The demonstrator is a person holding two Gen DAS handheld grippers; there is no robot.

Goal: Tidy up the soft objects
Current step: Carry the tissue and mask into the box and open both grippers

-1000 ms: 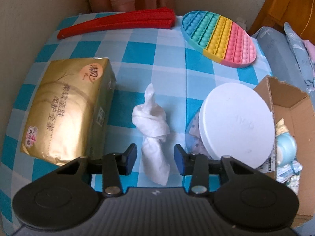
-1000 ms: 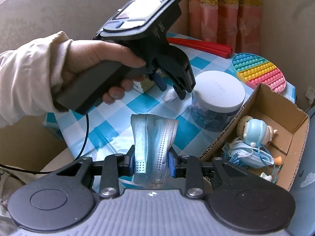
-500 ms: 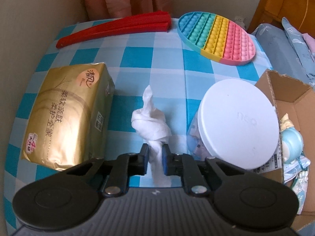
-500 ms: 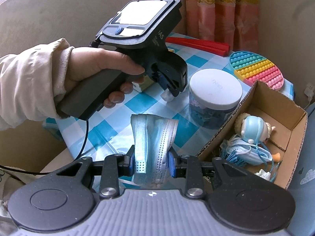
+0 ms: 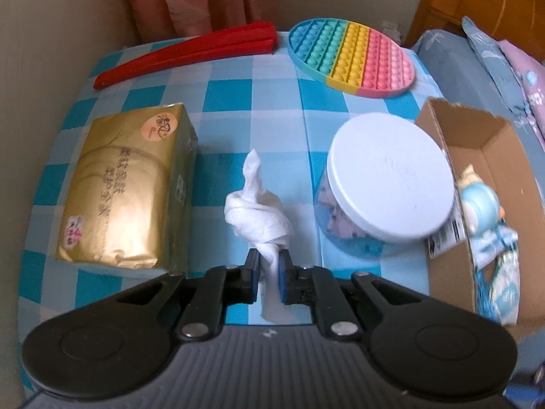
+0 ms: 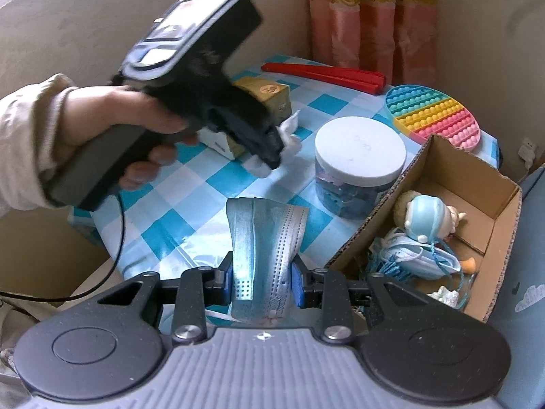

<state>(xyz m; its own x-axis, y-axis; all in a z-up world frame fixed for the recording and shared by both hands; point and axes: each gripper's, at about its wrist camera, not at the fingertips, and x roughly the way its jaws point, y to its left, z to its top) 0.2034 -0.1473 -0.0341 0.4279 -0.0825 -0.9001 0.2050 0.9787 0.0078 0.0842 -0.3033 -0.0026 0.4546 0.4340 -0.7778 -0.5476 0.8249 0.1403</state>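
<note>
A twisted white tissue (image 5: 258, 208) is pinched near its lower end by my left gripper (image 5: 267, 266), which is shut on it; the tissue's tip stands up over the checked tablecloth. From the right wrist view the same left gripper (image 6: 272, 151), held in a person's hand (image 6: 112, 119), carries the tissue (image 6: 289, 136) just above the table. My right gripper (image 6: 262, 279) is shut on a folded blue face mask (image 6: 264, 238) that sticks up between its pads. An open cardboard box (image 6: 477, 184) at the right holds another mask (image 6: 419, 255) and a small blue doll (image 6: 425, 218).
A gold tissue pack (image 5: 126, 184) lies at the left. A white-lidded jar (image 5: 388, 177) stands beside the box (image 5: 477, 143). At the back are a red folded fan (image 5: 190, 51) and a rainbow pop-it disc (image 5: 351, 54). A curtain and wall close the far side.
My left gripper's jaws closed onto the tissue and it has lifted slightly, drawing back with it. The right gripper has kept still with the mask.
</note>
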